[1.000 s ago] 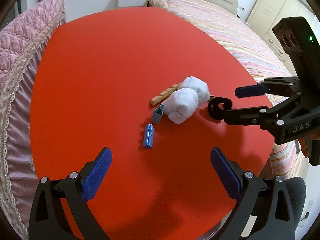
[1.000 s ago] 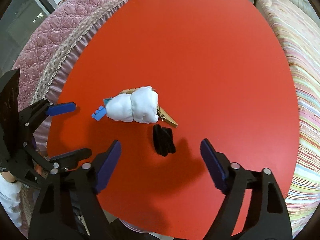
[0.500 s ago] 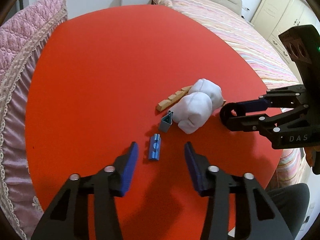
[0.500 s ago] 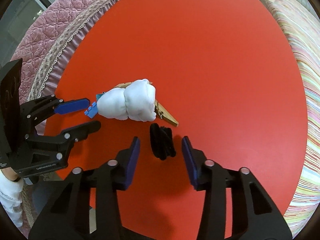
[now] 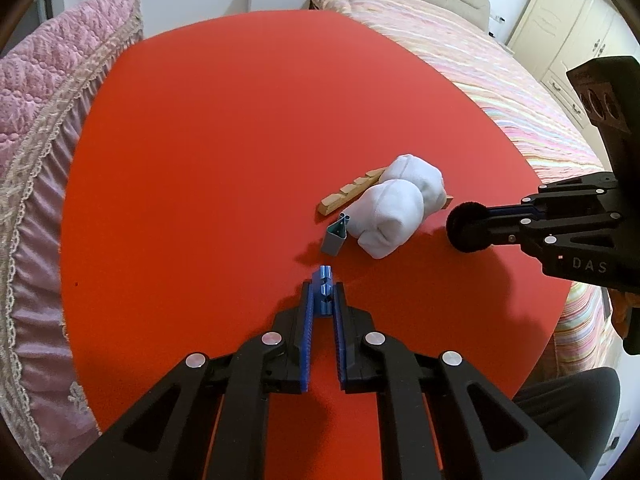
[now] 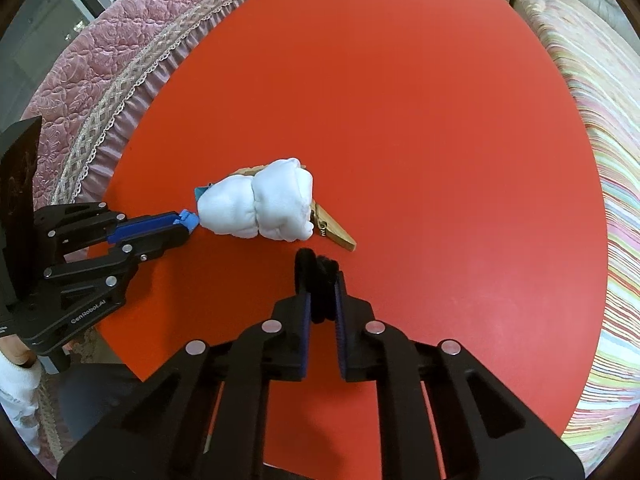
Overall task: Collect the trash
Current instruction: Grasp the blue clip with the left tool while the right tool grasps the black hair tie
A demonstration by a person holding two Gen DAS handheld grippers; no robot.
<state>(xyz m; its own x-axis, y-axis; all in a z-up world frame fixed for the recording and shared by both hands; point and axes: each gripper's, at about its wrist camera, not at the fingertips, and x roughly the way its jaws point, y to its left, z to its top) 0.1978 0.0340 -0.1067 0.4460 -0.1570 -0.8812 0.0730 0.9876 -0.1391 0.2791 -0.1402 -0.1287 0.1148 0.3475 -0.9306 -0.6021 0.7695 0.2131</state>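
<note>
Nearest the left wrist camera, at 6 o'clock, the left gripper [image 5: 323, 300] has its blue pads closed on a small blue brick [image 5: 322, 290], whose far end pokes out past the fingertips just above the red table [image 5: 240, 120]. In the right wrist view the right gripper [image 6: 320, 292] is likewise pinched shut, on a black fuzzy ring [image 6: 316, 276] that bulges out between the pads; whether either piece is lifted clear of the table I cannot tell.

Further out, at about 12 o'clock from the left gripper, a small grey-blue clip [image 5: 335, 236] stands beside a white rolled cloth bundle [image 5: 394, 210]. Touching the bundle's far side, a wooden clothespin [image 5: 350, 196] lies flat and runs under it, its tip showing at 3 o'clock.

By my reading the collecting is at an early stage: two pieces are gripped, none visibly deposited, and no bin shows in either view. The clip, bundle and clothespin remain.
</note>
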